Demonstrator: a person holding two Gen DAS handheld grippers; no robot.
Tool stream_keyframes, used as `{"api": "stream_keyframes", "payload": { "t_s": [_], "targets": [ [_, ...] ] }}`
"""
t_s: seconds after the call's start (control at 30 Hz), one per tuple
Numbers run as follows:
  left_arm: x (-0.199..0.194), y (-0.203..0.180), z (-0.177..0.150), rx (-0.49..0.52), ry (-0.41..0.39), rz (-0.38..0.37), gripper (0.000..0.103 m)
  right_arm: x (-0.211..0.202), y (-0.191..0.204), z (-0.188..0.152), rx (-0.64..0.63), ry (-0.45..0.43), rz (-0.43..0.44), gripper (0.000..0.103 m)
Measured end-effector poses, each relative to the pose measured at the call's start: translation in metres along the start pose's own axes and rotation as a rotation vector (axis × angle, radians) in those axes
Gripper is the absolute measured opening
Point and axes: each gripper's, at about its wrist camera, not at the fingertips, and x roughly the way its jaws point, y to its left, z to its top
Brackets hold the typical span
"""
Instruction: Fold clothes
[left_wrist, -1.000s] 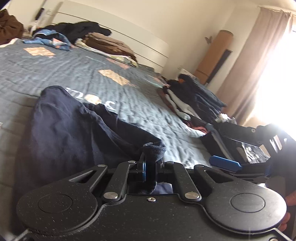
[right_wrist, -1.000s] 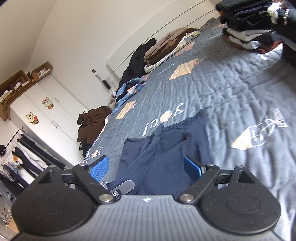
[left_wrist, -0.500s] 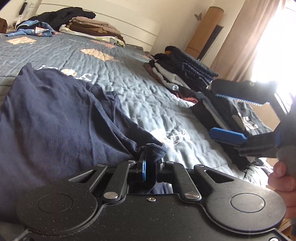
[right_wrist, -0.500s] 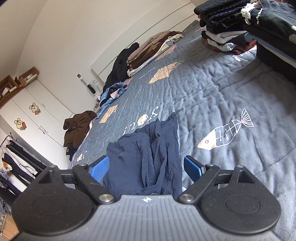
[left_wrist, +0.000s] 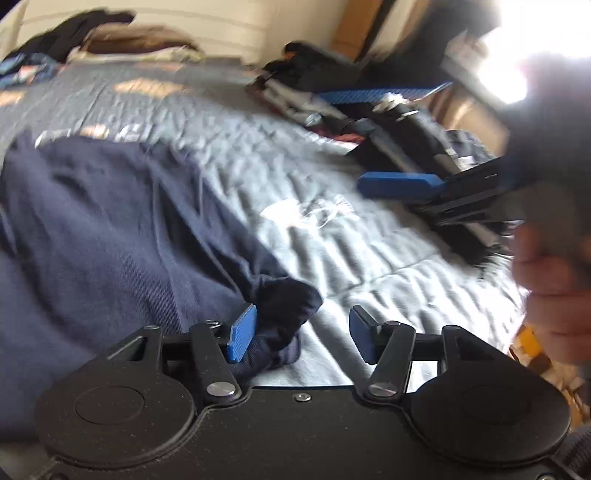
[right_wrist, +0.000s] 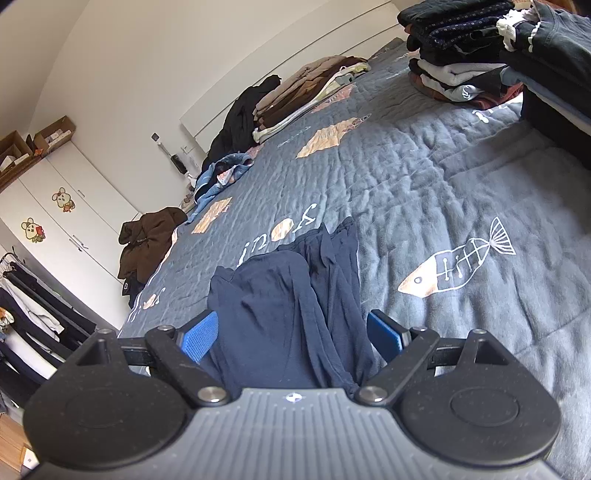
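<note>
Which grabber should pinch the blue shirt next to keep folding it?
Probably the right gripper. Its jaws stand open with the navy garment lying between them, ready to pinch. The left gripper has just been opening, and only a bunched corner sits by one pad.

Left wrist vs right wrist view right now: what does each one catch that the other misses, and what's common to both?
Left wrist only: the left gripper, jaws just opened, a bunched corner of the navy garment beside one pad and no longer pinched; the right gripper seen from the side; the hand holding it.

Right wrist only: white wardrobe with mouse stickers, cardboard boxes on top, hanging clothes rail, brown jacket, fish print.

Both: the navy garment, grey quilt, folded stack, beige-brown pile near the headboard.
</note>
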Motion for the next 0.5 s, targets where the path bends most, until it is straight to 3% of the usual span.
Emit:
{"api": "stream_keyframes", "payload": {
  "t_s": [0.1,0.17,0.23,0.43,0.5],
  "targets": [
    [-0.025,0.014,0.017,0.022,-0.052,0.026,0.055,0.002,-0.002,0.001,0.007,-0.003,-0.014,0.087],
    [-0.029,0.03,0.033,0.047,-0.044,0.071,0.061,0.005,-0.003,0.002,0.003,-0.004,-0.032,0.087],
    [-0.027,0.049,0.04,0.078,-0.015,0.126,0.07,0.012,0.003,0.004,-0.044,0.006,-0.05,0.087],
    [-0.008,0.097,0.028,0.016,0.115,0.19,0.069,0.042,0.024,0.017,-0.206,0.044,-0.072,0.087],
    [-0.009,0.099,0.021,0.034,0.152,0.188,0.069,0.057,0.028,0.028,-0.208,0.043,-0.06,0.087]
  ]
}}
